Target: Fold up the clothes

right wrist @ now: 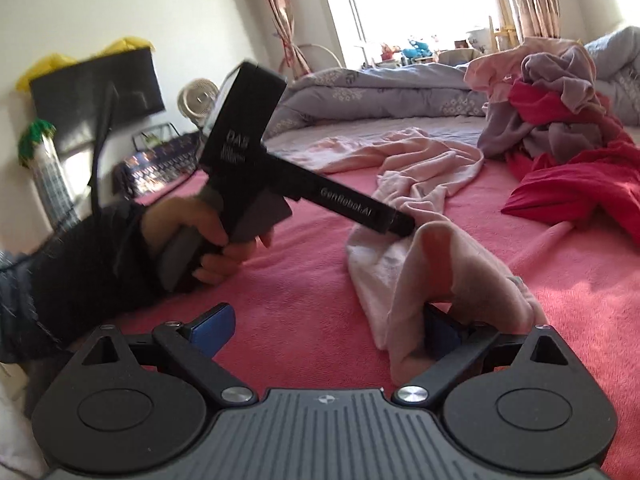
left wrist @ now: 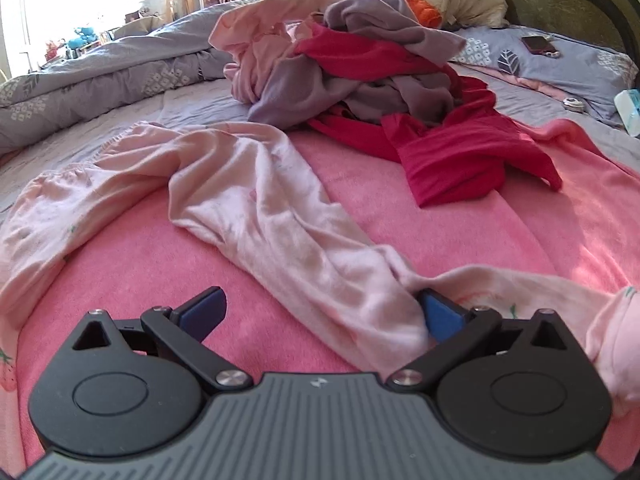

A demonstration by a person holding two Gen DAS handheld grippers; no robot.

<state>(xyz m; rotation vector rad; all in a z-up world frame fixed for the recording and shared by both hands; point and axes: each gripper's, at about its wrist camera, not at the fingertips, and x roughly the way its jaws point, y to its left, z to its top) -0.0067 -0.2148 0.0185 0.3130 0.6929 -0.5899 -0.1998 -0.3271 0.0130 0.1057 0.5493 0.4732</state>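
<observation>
A pale pink garment [left wrist: 280, 216] lies crumpled across the pink blanket [left wrist: 160, 280]. My left gripper [left wrist: 324, 314] is open wide, with the near end of the garment between its fingers and bunched against the right pad [left wrist: 440, 316]. In the right wrist view my right gripper [right wrist: 326, 330] is also open wide. A fold of the same garment [right wrist: 440, 264] drapes over its right finger and hides most of it. Held in a hand [right wrist: 208, 232], the left gripper [right wrist: 404, 226] touches the cloth with its tip.
A pile of mauve, red and pink clothes [left wrist: 360, 72] sits further up the bed, with a red garment [left wrist: 460, 160] spilling toward me. A rolled grey duvet [left wrist: 100, 68] lines the left side. A phone [left wrist: 540, 45] rests on the pillow at right.
</observation>
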